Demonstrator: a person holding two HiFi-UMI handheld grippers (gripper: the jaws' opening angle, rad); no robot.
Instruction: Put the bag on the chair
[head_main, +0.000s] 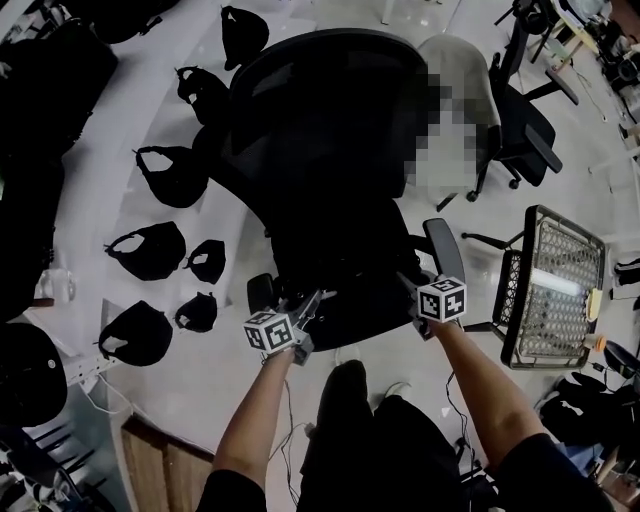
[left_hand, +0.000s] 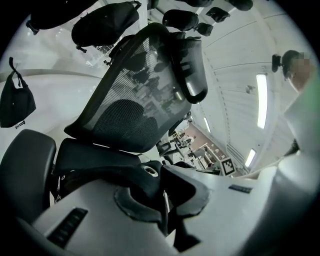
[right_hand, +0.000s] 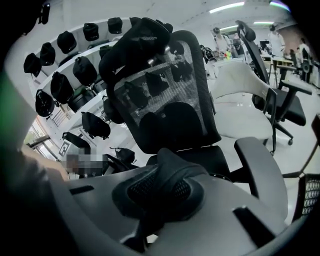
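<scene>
Our left hand-held gripper (left_hand: 163, 200) is clamping shut on a fold of the black bag (left_hand: 142, 182), right beside a small ring (left_hand: 150, 171) set in the fabric. Our right hand-held gripper (right_hand: 159, 202) is pinching closed on a mesh-lined part of the same bag (right_hand: 162, 175). So we are carrying the bag with both hands, one grip at each end.

In the head view the left hand-held gripper (head_main: 308, 308) and the right hand-held gripper (head_main: 412, 292) are sitting at the front edge of the chair (head_main: 310, 120), with the bag between them over the seat (right_hand: 212, 157). Black is lying on black there, so we cannot tell whether the bag is already resting on the cushion or hanging just above it.

To finish well, we are judging that both grips should stay closed until the seat is taking the weight. The bag should go down centred and well back toward the mesh backrest (left_hand: 135, 100), so it cannot slide off the front. We should keep the two ends level and steer the right end inside the armrest (right_hand: 262, 172), which is close to that hand. Only then should the jaws open.

Farther out, other bags (head_main: 148, 250) are lying to the left and a wire basket (head_main: 555, 285) is standing to the right, both well apart from the chair.
</scene>
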